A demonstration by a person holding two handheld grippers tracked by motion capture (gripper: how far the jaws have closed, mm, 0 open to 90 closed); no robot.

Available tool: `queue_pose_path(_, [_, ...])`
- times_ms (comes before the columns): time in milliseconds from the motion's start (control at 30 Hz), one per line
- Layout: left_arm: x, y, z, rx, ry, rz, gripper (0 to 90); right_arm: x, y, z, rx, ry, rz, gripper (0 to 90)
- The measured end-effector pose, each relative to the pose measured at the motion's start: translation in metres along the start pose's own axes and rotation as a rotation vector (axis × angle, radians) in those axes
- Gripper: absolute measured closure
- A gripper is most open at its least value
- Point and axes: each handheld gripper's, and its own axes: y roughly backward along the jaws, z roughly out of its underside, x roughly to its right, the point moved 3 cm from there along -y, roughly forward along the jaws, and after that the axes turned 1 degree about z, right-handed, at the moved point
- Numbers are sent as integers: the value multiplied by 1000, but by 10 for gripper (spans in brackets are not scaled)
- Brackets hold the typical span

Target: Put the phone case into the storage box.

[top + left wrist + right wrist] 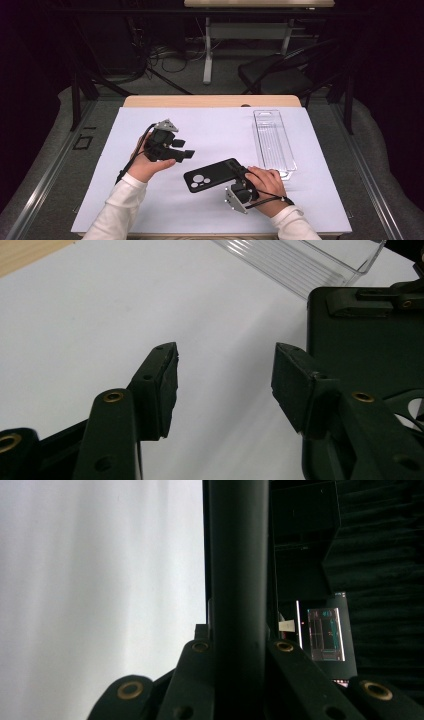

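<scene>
right gripper clamped on the edge of a black rectangular phone case, held tilted just above the white table cover.
left gripper hovered beside it, jaws spread and empty; a good handover needed them squared to the case's free end, clear of the transparent ribbed plastic tray.

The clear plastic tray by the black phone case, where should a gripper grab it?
Probably by a long side wall of the clear plastic tray, near the middle. It lies flat, long and narrow, open side up, so jaws coming straight down could pinch one thin upright wall. The open left gripper is free; the right gripper holds the black phone case.
</scene>
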Motion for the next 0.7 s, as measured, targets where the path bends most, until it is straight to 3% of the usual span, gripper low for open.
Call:
queue_pose_path(367, [-6,-1,2,14,-5,-49,402,1,1,1,3,-45,-8,876])
queue_pose_path(567, [-8,-2,2,19,-2,-54,365,2,1,2,11,-94,-31,877])
queue_pose_path(700, [-9,-3,3,27,-7,-33,325,3,1,2,21,-138,-54,878])
